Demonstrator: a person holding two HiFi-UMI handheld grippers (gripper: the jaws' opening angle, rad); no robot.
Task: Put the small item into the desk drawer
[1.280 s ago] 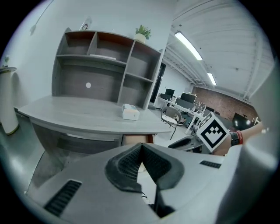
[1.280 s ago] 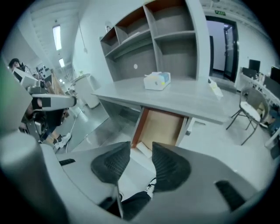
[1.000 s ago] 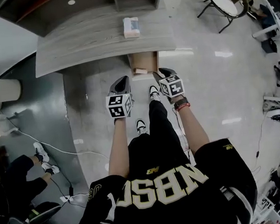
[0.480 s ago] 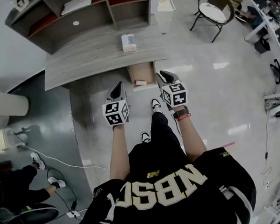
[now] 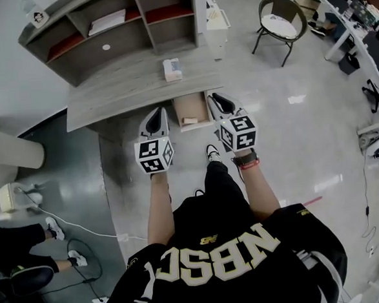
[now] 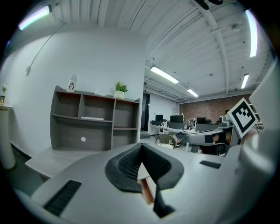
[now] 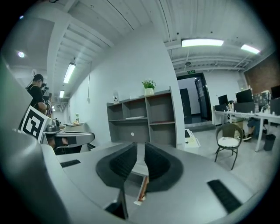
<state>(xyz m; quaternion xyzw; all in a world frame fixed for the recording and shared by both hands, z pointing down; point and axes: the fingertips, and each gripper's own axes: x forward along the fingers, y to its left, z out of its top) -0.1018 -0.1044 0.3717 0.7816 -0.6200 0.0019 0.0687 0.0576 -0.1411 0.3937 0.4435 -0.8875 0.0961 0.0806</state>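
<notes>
Risk: left gripper apparently pinched together, right gripper closing on nothing (both empty), so I may shut the drawer with the small item left on the far desk.

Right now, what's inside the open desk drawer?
The drawer shows a bare brown bottom and one small pale thing near its front edge, too small to identify. Its back part is covered by the desk top, so anything there is unseen.

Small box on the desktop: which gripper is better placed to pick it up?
Left, marginally. The left gripper sits nearly in line below the small box; the right gripper is past the open drawer's far side. Neither holds anything; the right's jaws are closing.
</notes>
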